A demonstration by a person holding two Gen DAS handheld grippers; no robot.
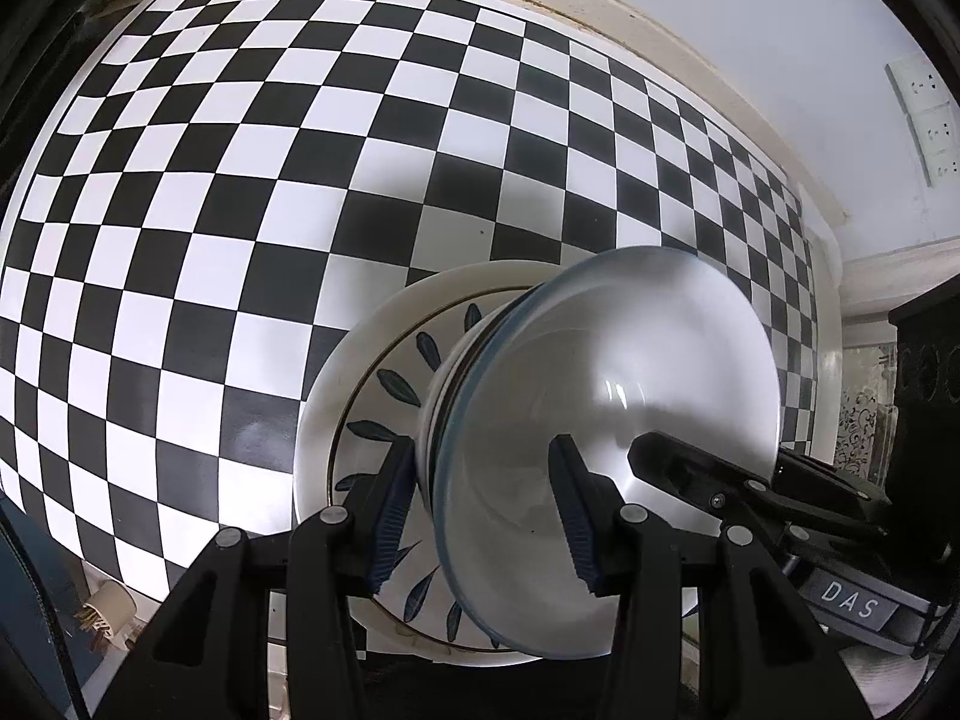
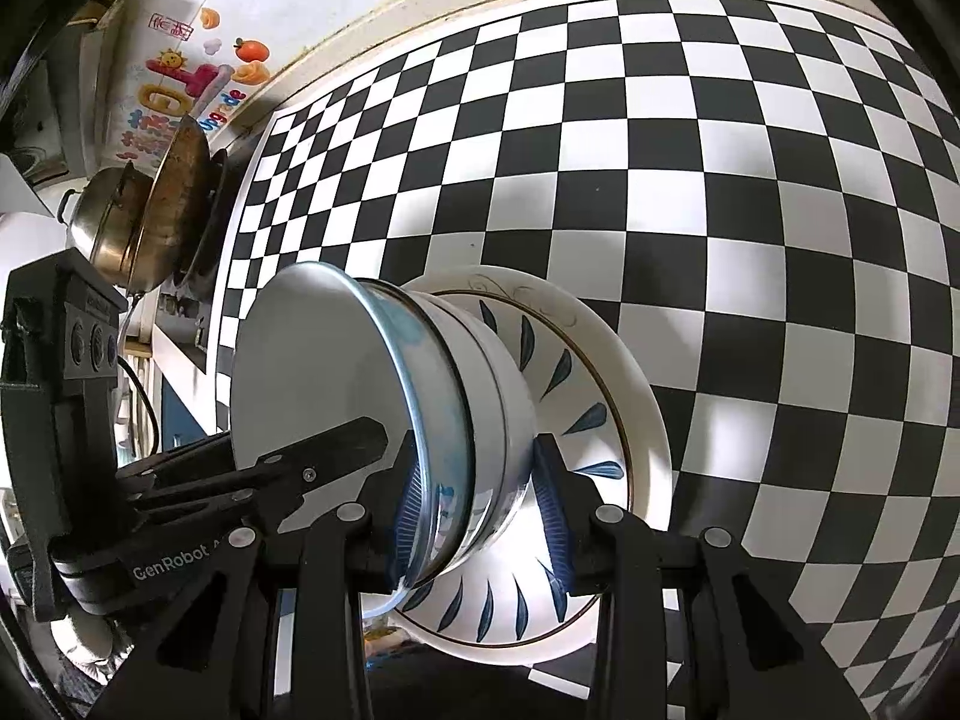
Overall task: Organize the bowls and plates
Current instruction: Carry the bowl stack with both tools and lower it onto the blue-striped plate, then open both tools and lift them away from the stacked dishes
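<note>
- The glass bowl (image 1: pixel 606 420) sits nested on top of a white bowl (image 2: pixel 498 396), and that pair stands on the leaf-patterned plate (image 2: pixel 600 372), which lies on the checkered cloth (image 1: pixel 240 180).
- The left gripper (image 1: pixel 486 516) straddles the glass bowl's rim on one side: one ribbed pad is inside the bowl, the other outside against the stacked walls. It looks clamped on the rim, though actual pad contact is hard to confirm through the glass.
- The right gripper (image 2: pixel 477 504) takes the opposite side of the stack, one pad inside the glass bowl, the other outside the white bowl, apparently pinching both walls together.
- Judged step: the stack appears seated on the plate, so what remains is letting go cleanly, or carrying the set if it belongs elsewhere.
- To do it well: spread both sets of jaws evenly, then lift straight up from the plate so neither inner pad drags the glass rim and tips the bowls.
- Risk: glass is slick; a one-sided release could tilt the upper bowl toward the plate's edge.
- Beyond the plate, a wok (image 2: pixel 180 180) and a metal pot (image 2: pixel 111 222) stand well apart.
</note>
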